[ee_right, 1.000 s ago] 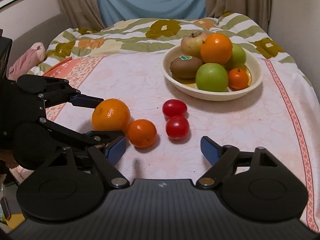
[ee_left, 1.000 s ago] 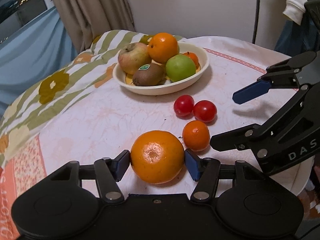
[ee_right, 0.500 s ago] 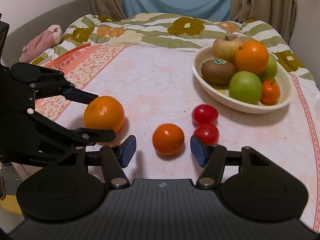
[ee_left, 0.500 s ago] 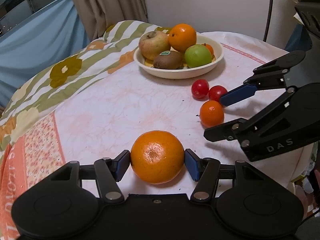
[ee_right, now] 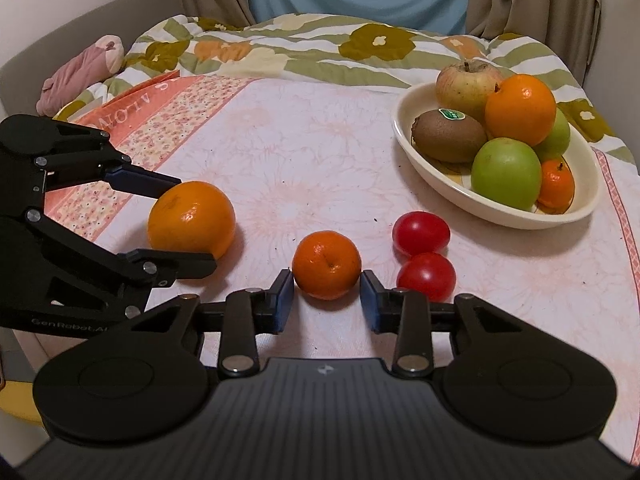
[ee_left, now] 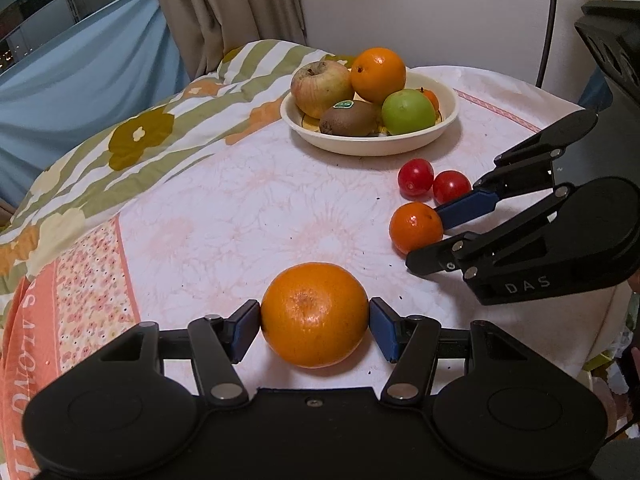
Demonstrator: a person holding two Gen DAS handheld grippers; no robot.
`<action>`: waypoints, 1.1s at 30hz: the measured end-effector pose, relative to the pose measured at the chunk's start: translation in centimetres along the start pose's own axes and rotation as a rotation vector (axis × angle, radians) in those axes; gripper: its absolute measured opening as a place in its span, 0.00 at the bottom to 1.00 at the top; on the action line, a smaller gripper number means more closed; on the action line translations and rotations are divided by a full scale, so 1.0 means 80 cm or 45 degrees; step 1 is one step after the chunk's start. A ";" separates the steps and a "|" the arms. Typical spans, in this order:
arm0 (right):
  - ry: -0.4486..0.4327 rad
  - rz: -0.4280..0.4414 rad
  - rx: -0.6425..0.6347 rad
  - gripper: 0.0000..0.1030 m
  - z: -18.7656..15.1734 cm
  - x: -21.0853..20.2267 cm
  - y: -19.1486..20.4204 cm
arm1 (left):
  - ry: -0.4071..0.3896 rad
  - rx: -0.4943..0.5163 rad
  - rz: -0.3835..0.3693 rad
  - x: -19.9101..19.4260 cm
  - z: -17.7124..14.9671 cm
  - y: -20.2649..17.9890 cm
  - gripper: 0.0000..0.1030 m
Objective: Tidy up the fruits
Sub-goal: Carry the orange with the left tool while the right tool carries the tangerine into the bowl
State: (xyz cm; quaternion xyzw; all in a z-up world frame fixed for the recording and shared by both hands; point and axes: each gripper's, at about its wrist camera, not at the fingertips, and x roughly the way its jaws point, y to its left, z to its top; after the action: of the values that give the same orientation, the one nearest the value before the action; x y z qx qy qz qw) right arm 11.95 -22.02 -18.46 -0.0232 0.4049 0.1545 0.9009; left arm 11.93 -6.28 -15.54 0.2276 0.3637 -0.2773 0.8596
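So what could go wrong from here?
1. The right gripper straddles the mandarin with small gaps at both pads; closing off-centre could roll it into the tomatoes right beside it.
2. The bowl is already heaped; adding the orange in the left gripper might dislodge fruit.

The left wrist view sits low over the table [ee_left: 240, 208], just behind its own tool [ee_left: 314, 326], facing the bowl [ee_left: 448, 120] at 1 o'clock. The right wrist view, equally low and close, has the bowl [ee_right: 404, 140] at 2 o'clock. Both share the bowl, the loose fruit and each other's tool.
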 end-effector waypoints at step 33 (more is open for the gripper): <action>-0.202 -0.032 0.028 0.48 0.031 -0.115 -0.030 | -0.141 -0.157 0.073 -0.074 0.065 -0.019 0.61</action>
State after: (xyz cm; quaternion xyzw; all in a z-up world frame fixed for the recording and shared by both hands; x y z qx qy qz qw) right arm 8.72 -26.30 -10.25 -0.0061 0.3334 0.1402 0.9323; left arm 10.09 -8.68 -8.11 0.1688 0.3255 -0.2418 0.8984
